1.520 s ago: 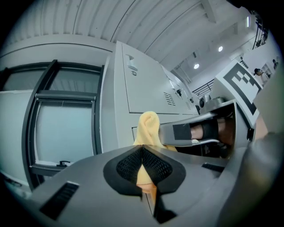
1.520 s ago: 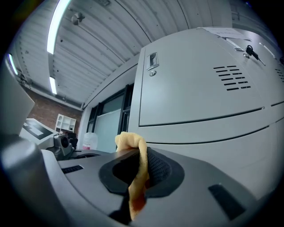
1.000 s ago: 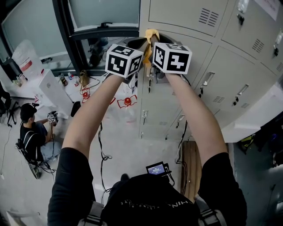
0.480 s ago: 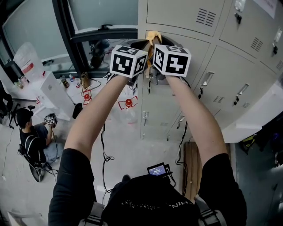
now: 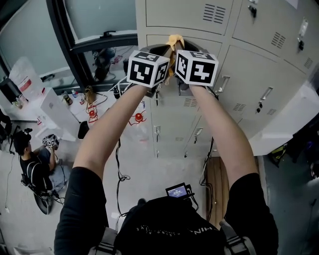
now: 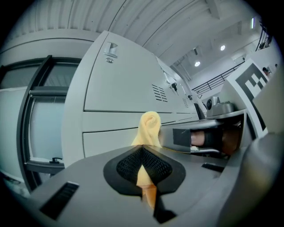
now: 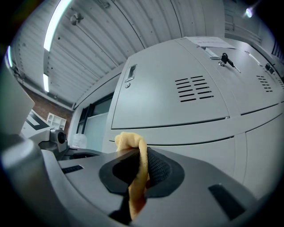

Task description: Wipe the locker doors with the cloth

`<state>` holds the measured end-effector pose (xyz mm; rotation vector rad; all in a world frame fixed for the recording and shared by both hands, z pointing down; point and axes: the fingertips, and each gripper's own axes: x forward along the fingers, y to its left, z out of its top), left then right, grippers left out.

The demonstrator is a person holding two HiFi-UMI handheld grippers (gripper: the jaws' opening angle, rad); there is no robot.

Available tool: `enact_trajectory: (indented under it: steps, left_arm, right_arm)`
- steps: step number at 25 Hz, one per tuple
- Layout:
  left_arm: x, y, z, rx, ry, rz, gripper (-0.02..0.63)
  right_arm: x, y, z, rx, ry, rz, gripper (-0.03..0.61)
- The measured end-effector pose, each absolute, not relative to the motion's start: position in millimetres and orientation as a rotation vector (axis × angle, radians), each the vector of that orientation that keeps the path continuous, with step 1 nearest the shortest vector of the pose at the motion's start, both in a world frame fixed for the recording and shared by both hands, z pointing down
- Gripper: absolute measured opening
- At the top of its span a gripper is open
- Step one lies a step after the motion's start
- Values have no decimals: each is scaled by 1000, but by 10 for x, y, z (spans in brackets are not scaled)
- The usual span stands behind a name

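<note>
So both arms are stretched out toward the bank of pale grey metal locker doors (image 5: 175,14), with the left gripper (image 5: 160,51) and the right gripper (image 5: 180,51) held side by side, really close to each other. Between them is the soft yellow cloth (image 5: 173,40), bunched into a sort of strip, and both grippers have hold of it. In the left gripper view the jaws are squeezed together on the cloth, with the yellow fabric sandwiched between the black textured pads (image 6: 156,165) and a rounded tuft poking up past the tips. It's the same in the right gripper view: jaws clamped down on the cloth, with a folded lump of it sticking out at the front. From the head view the top of the cloth sits right at the horizontal seam between an upper door and the one below it, near the left edge of the lockers. I honestly can't tell if it's actually touching the metal or is just in front of it. The door ahead in the right gripper view has a set of vent slots (image 7: 193,89). Off to the left there's a dark-framed window (image 5: 64,41), and down on the floor a person (image 5: 31,167) is sitting.
</note>
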<state>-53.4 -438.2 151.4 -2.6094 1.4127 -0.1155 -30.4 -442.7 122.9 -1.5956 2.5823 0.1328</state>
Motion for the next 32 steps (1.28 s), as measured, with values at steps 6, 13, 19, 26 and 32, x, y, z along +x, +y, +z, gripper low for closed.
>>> enact_trajectory:
  steps: [6, 13, 19, 26, 32]
  left_arm:
    - [-140, -4411, 1524, -2632, 1374, -120, 20]
    - [298, -4433, 1539, -2659, 1328, -131, 20]
    - [705, -4448, 1565, -2687, 1275, -151, 20]
    - [1033, -4480, 1624, -2715, 1242, -147, 20]
    - [1052, -4485, 1641, -2717, 1236, -156, 20]
  right_arm:
    - [101, -4452, 1242, -1650, 2550, 126, 51]
    - [526, -4475, 1254, -1686, 2514, 117, 51]
    - [971, -4474, 1282, -1761, 2462, 89, 51]
    - [1299, -4514, 1335, -1799, 2447, 73, 51]
    - [1318, -4525, 1350, -1799, 2440, 66, 51]
